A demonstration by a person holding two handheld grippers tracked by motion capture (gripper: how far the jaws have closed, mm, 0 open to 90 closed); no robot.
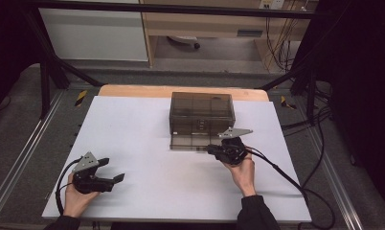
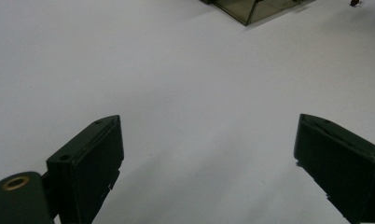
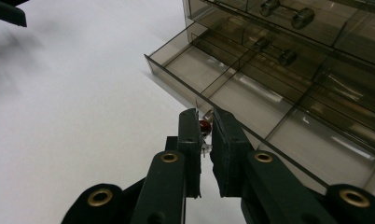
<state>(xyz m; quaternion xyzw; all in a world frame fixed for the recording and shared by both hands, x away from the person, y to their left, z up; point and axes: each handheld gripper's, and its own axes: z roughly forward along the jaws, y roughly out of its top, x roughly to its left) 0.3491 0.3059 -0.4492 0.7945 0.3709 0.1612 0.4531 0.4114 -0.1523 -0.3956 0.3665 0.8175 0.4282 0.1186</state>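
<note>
A lab recording bay: a white-topped table (image 1: 133,143) stands inside a black metal frame (image 1: 171,8), cables (image 1: 281,43) trailing at far right. Hazard-striped tape (image 1: 80,97) marks the grey floor (image 1: 18,124) at left.

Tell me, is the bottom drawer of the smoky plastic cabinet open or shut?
Open. The bottom drawer sticks out from the cabinet over the table, its compartments exposed. The right gripper grips its front handle.

The drawer cabinet (image 1: 201,112) stands at the table's (image 1: 147,143) far edge — its bottom drawer (image 3: 251,93) pulled out toward the person.
</note>
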